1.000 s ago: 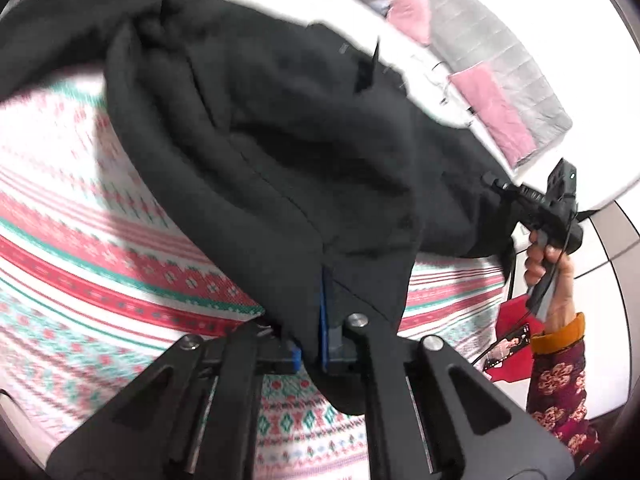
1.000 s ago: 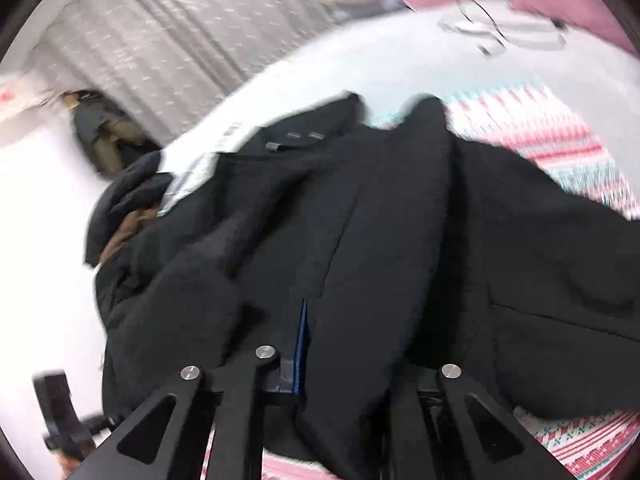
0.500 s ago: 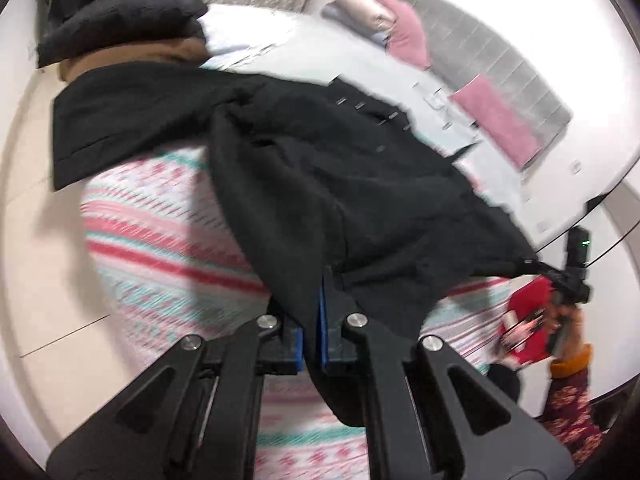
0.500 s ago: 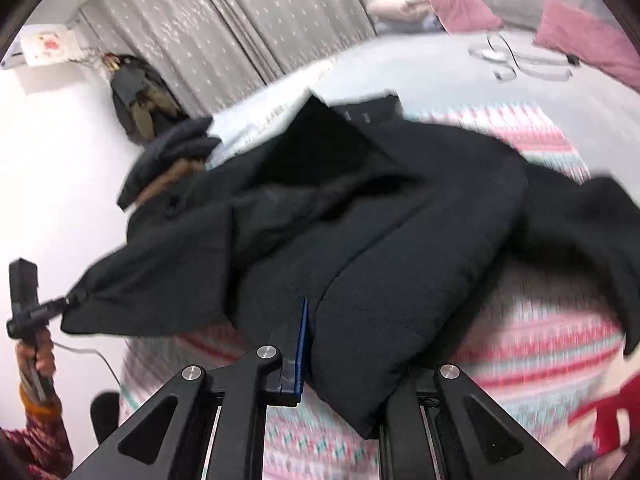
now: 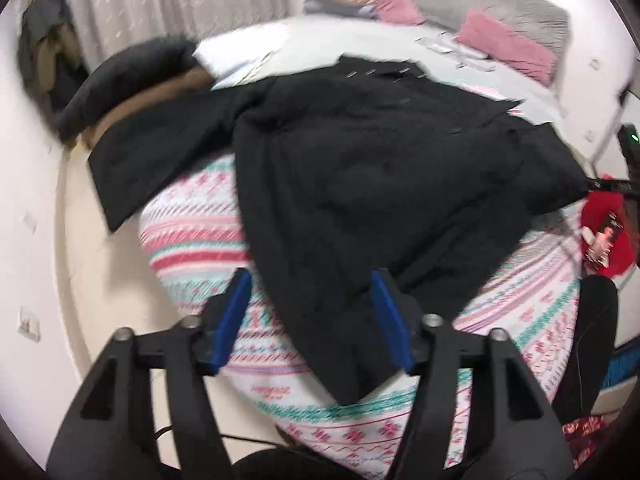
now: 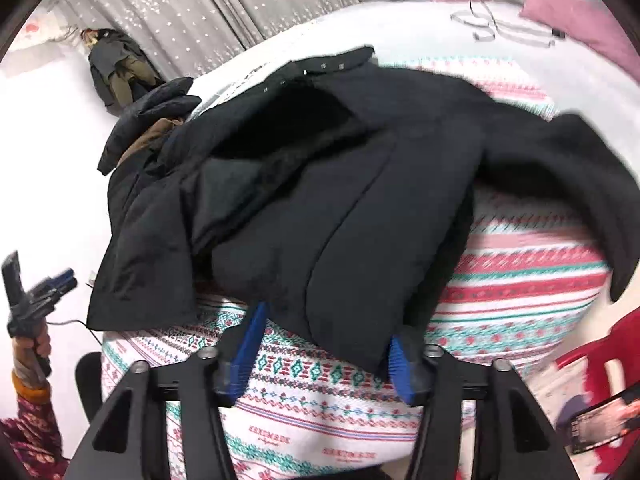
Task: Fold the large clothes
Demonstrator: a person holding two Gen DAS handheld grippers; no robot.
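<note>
Bedroom, grey curtains point(image 6: 240, 4) at far wall, bed with patterned red-green-white blanket point(image 5: 192, 236) at its near end. Black coat point(image 5: 380, 184) lies spread across the blanket; its hem corner hangs over the near edge between the left gripper point(image 5: 310, 316) fingers. Left gripper spread apart, blue pads point(image 5: 234, 312) either side of the hem, not touching it as far as visible. Right gripper point(image 6: 326, 352) also spread apart, coat's near edge just above and between its pads; contact unclear. One coat sleeve droops off the blanket's left edge over bare floor point(image 5: 96, 280); another trails to the right in the right wrist view. Open blanket left and near of the coat. Pile of dark and brown clothes point(image 5: 132, 80) at far left, pink pillows point(image 5: 504, 44) far right. Frames motion-blurred; red object point(image 5: 604, 232) at right edge hard to identify, coat front details lost in black.
</note>
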